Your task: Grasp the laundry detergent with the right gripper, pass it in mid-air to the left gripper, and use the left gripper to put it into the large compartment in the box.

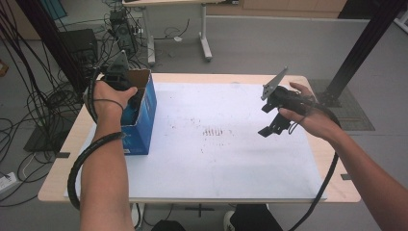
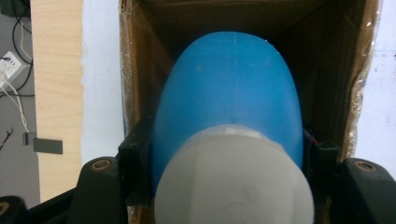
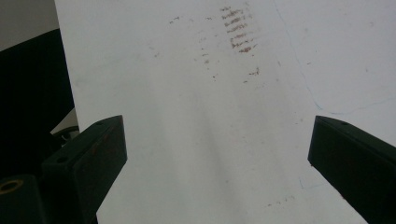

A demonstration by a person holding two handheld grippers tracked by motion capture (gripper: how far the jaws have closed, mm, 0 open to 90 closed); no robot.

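Left gripper (image 1: 126, 91) points down into the open top of the box (image 1: 144, 113), jaws clamped on a blue bottle (image 2: 229, 98) with a white cap (image 2: 233, 179). In the left gripper view the bottle sits between the two black jaws, cap nearest the camera, blue body reaching down inside the brown cardboard walls of the box (image 2: 140, 70). The box is blue outside and stands upright near the left edge of the white sheet (image 1: 231, 159), which covers most of the table (image 1: 57, 178). Right gripper (image 1: 272, 126) hangs above the sheet, well right of the box, jaws spread wide with nothing between them; the right gripper view looks down on the bare sheet (image 3: 196, 140) with brown smudges (image 3: 238, 37). The same smudges (image 1: 216, 131) lie mid-sheet, between box and right gripper.
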